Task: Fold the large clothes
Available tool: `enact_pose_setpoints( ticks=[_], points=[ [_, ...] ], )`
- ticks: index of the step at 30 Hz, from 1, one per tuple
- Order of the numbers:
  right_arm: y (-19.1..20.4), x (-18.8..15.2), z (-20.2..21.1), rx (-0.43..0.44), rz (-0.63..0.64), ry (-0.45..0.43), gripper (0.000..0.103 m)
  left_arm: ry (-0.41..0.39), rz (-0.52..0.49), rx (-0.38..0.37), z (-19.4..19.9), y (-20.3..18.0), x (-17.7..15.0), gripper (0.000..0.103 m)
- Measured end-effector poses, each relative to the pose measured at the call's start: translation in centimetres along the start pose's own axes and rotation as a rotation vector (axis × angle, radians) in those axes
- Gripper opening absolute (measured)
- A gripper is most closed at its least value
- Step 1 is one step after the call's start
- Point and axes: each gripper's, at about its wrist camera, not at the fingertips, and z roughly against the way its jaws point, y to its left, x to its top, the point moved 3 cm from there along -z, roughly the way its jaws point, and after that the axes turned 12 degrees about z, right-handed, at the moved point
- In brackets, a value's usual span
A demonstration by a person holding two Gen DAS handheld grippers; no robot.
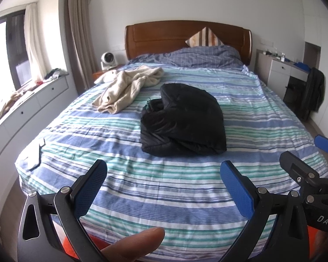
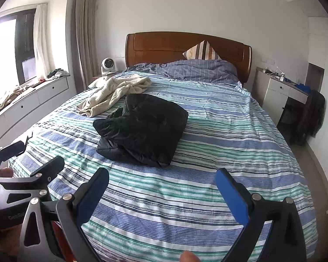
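Observation:
A black puffy jacket (image 1: 183, 120) (image 2: 144, 128) lies folded into a thick bundle near the middle of the striped bed (image 1: 164, 185) (image 2: 218, 131). A cream fleece garment (image 1: 126, 87) (image 2: 116, 93) lies crumpled beyond it to the left. My left gripper (image 1: 164, 174) is open and empty, held above the bed's near end, well short of the jacket. My right gripper (image 2: 163, 181) is also open and empty, over the same end. In the left wrist view the right gripper (image 1: 304, 159) shows at the right edge; in the right wrist view the left gripper (image 2: 32, 159) shows at the left.
A wooden headboard (image 1: 185, 37) with a striped cushion (image 1: 204, 37) and a blue checked duvet (image 1: 203, 56) stands at the far end. White drawers (image 1: 28, 102) with loose clothes run along the window side. A white desk (image 1: 282, 69) and a dark coat on a chair (image 1: 314, 89) stand at the right.

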Motion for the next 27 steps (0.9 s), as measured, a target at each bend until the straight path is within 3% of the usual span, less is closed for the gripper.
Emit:
enact_pose_setpoints(
  ticks=[21,27],
  points=[
    [-0.1,-0.39,-0.32,-0.004,-0.016,0.024,0.1,0.001,-0.009,0.056,-0.88,-0.06,-0.38,0.103],
    [-0.12,-0.38,-0.2,-0.011,-0.011,0.025,0.1,0.008,0.009,0.042,-0.75,0.13,-0.23,0.103]
  ],
)
